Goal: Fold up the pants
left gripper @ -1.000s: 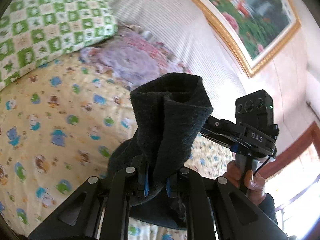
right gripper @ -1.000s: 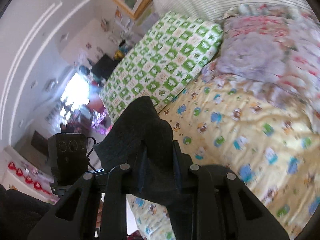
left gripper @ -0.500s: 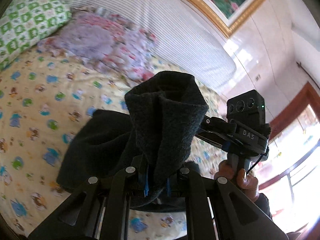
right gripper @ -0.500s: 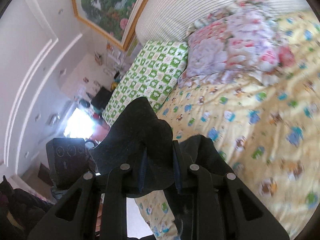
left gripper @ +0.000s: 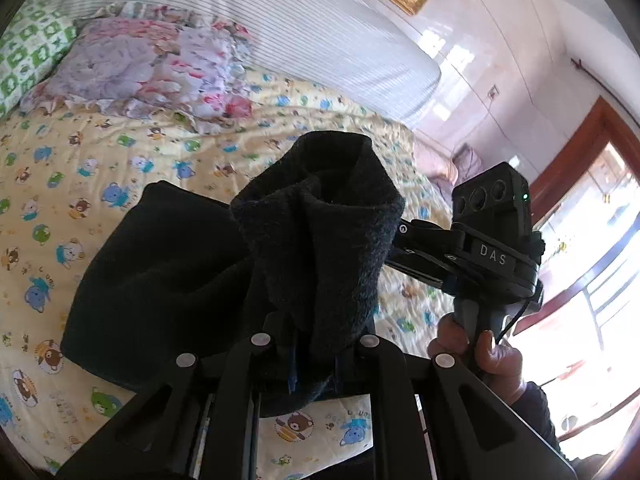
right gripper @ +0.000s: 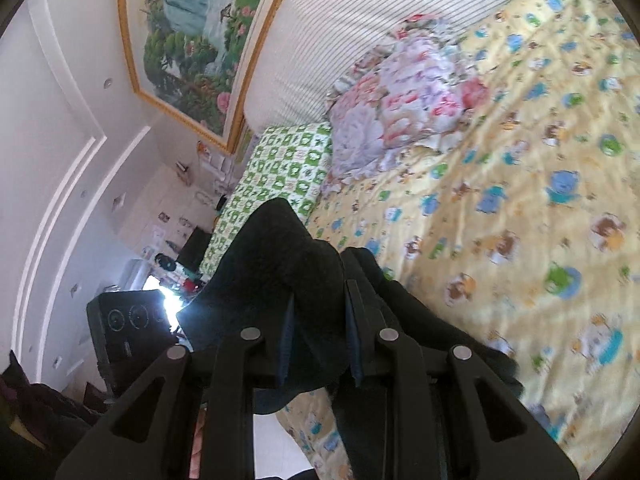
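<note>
Two tongs grip one pair of dark pants (left gripper: 320, 240); left tongs (left gripper: 314, 354) pinch a bunched fold; right tongs (right gripper: 316, 344) pinch another edge; the rest drapes onto the bed (left gripper: 100, 168) — yellow cartoon-print sheet — near a floral pillow (left gripper: 132, 68).

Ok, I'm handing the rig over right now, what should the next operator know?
Left gripper: jaws shut on a bunched edge of the pants.
Right gripper: jaws shut on another bunch of the pants, close beside the left one.
Pants: dark, held up over the bedsheet; the loose part drapes onto the sheet below the left gripper. Pillows lie further back by the headboard.
Done: both ends gripped and lifted. How many folds are already made cannot be told.
Left: probably lay the held edge down over the draped part, release, then smooth or fold again.
</note>
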